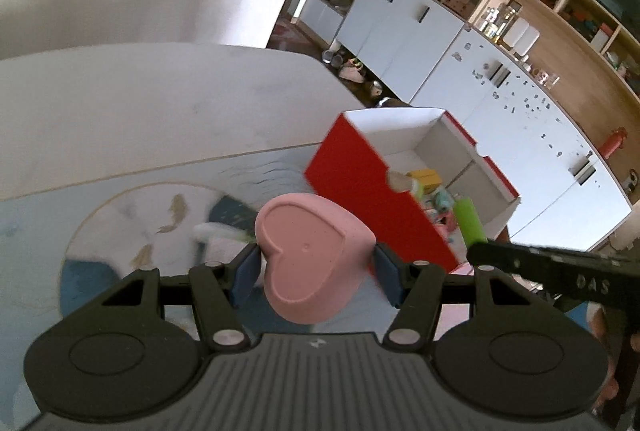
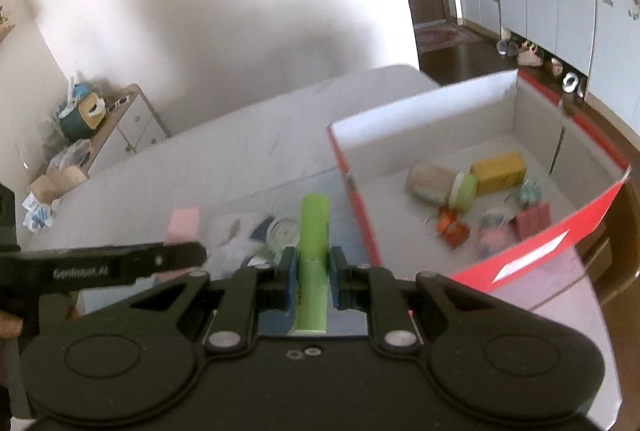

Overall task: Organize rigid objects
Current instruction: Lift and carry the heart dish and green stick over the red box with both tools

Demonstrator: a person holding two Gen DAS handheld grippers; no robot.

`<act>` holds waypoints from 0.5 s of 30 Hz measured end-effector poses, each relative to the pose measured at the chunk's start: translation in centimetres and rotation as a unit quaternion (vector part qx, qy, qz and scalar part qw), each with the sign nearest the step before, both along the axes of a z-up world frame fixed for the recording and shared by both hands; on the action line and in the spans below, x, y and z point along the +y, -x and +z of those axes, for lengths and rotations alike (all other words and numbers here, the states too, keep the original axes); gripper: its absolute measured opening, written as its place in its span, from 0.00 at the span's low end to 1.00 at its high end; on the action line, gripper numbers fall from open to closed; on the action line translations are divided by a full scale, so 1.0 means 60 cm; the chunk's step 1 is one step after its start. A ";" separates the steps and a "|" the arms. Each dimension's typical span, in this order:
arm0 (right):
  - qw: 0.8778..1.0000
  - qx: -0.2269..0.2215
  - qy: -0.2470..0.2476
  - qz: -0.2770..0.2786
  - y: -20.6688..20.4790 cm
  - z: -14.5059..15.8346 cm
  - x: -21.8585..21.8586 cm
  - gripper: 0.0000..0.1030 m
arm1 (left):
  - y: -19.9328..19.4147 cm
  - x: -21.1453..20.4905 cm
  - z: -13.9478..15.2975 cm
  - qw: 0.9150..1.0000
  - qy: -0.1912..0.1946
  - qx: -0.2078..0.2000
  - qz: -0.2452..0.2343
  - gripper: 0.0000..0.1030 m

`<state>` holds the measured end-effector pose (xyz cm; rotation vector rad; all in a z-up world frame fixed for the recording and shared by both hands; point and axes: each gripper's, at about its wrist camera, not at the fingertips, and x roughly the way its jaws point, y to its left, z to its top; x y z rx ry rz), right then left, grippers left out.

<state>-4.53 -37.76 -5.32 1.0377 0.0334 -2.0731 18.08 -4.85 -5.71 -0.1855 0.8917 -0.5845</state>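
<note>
Matt pink speckled heart-shaped dish [image 1: 310, 259] of moulded plastic, smooth lime-green plastic tube [image 2: 314, 259], red box [image 2: 532, 263] of glossy card with dull white inside, matt black plastic grippers' frames

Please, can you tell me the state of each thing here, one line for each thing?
Left gripper: shut on the pink heart.
Pink heart: held, lifted.
Right gripper: shut on the green tube.
Green tube: held, pointing forward.
Red box: open, partly filled.
Jar: lying on its side in the box.
</note>
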 end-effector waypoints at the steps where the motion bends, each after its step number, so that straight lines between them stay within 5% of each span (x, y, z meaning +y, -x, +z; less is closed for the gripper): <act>1: 1.000 0.003 0.000 -0.002 0.011 0.003 0.007 0.15 | 0.001 -0.013 0.006 1.000 -0.002 -0.003 -0.003 0.59; 15: 0.999 0.025 0.007 -0.024 0.164 0.017 0.086 0.15 | 0.000 -0.183 0.036 0.999 -0.029 -0.030 -0.026 0.59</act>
